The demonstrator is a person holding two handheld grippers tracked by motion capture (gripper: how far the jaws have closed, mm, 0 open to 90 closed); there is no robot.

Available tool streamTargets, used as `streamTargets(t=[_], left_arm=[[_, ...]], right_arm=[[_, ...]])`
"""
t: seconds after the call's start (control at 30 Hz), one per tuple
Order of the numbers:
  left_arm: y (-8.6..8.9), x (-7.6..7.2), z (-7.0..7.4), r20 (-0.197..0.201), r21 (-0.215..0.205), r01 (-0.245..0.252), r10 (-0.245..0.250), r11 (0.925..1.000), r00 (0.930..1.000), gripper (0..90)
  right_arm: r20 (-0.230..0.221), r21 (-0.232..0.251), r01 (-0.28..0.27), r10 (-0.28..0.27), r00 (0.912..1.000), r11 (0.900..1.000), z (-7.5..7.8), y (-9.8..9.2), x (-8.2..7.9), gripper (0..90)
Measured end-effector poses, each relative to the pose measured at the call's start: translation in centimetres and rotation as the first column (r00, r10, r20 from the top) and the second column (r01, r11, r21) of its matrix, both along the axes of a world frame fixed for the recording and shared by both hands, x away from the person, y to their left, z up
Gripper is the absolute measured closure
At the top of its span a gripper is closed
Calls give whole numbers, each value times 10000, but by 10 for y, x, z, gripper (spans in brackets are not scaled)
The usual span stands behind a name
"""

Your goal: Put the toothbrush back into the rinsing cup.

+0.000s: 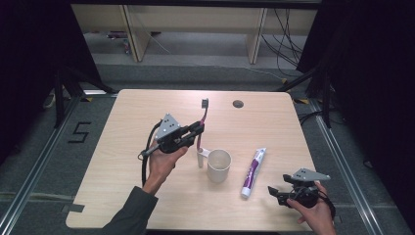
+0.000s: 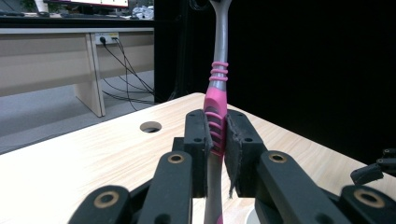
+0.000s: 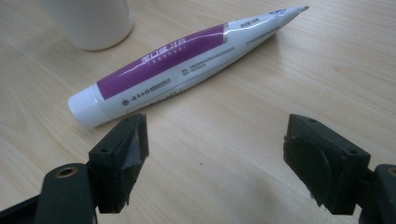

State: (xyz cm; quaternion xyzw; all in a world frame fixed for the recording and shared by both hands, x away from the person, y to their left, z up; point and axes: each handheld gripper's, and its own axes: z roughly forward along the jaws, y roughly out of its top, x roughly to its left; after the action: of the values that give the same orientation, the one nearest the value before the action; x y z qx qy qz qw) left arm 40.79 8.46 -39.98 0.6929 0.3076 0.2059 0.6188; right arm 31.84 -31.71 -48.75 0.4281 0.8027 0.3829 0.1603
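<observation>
Midtable, left gripper (image 1: pixel 198 133) gripping toothbrush (image 2: pixel 217 100)

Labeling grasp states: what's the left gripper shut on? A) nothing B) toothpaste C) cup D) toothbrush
D: in the left gripper view, the left gripper is clamped on the pink handle of the toothbrush; the toothpaste lies on the table beside the cup.
</observation>
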Motion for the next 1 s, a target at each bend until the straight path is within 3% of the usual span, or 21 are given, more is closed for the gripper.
streamTargets(t=[0.73,1.0], left_arm=[[-9,3,-17,-95,222,150,-148,9996,9998,793],[-8,2,-27,-161,494,290,-283,9984,9995,791]], right_arm=[[26,10,-8,8,10000,10000,0,0,0,229],[-21,9,-24,24,10000,10000,0,0,0,229]])
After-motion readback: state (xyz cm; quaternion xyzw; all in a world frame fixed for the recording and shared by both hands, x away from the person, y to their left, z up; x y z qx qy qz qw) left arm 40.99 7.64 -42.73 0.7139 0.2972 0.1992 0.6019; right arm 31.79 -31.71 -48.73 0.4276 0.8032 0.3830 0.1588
